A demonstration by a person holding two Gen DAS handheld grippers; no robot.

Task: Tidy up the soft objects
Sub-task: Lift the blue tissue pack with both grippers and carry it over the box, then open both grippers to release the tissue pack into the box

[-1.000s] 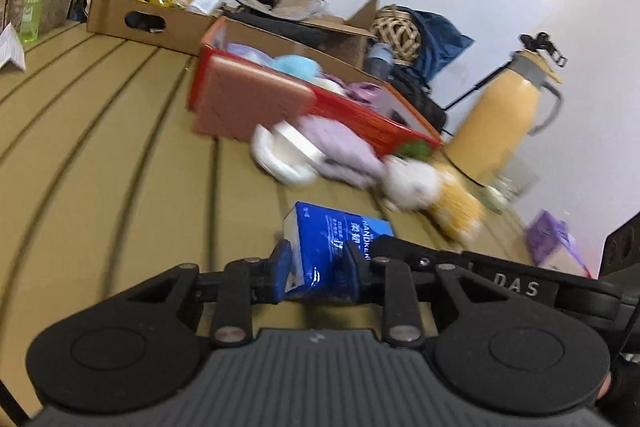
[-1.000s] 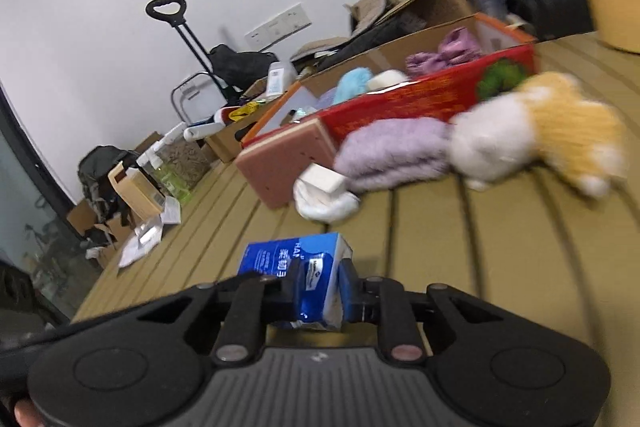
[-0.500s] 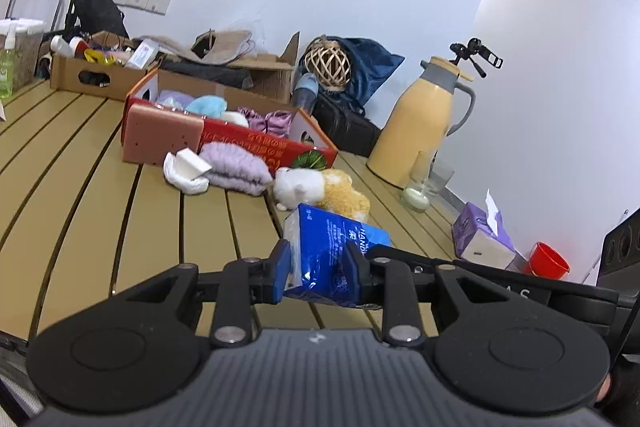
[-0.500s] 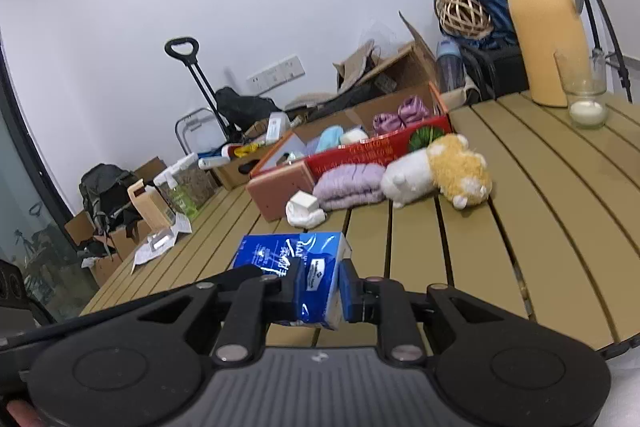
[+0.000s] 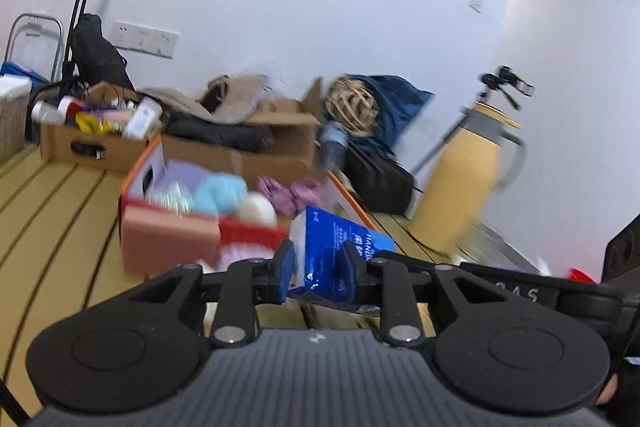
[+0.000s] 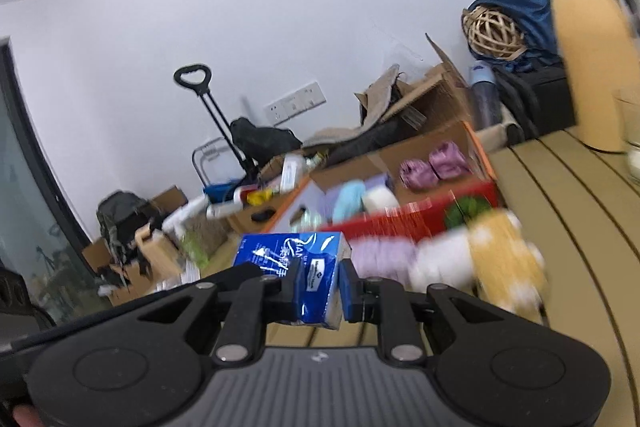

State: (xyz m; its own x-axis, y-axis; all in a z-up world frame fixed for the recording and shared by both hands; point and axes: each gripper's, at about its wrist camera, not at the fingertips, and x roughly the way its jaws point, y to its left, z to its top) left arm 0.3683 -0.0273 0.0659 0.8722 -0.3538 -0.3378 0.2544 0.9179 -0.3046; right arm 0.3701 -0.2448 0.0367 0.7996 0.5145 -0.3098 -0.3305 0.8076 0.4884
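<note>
A blue plastic-wrapped tissue pack (image 5: 334, 233) (image 6: 276, 253) hangs above the slatted table, gripped at both ends. My left gripper (image 5: 318, 261) pinches one end, its jaws closing further on the wrap. My right gripper (image 6: 320, 283) is shut on the other end. Just beyond the pack stands the open red box (image 5: 250, 229) (image 6: 404, 221), holding light blue, white and purple soft items. In front of the box lie a lilac knit (image 6: 380, 255) and a white and yellow plush toy (image 6: 484, 251), both blurred.
Behind the red box, brown cardboard boxes (image 5: 80, 145) hold bottles and clothes. On the wooden table (image 5: 44, 227), a yellow thermos jug (image 5: 468, 179) (image 6: 588, 47) stands at the right with a glass (image 6: 632, 151) beside it. Bags and a trolley handle line the wall.
Both grippers have risen with the tissue pack and moved toward the red box, whose inside now shows. The plush toy has dropped out of the left wrist view.
</note>
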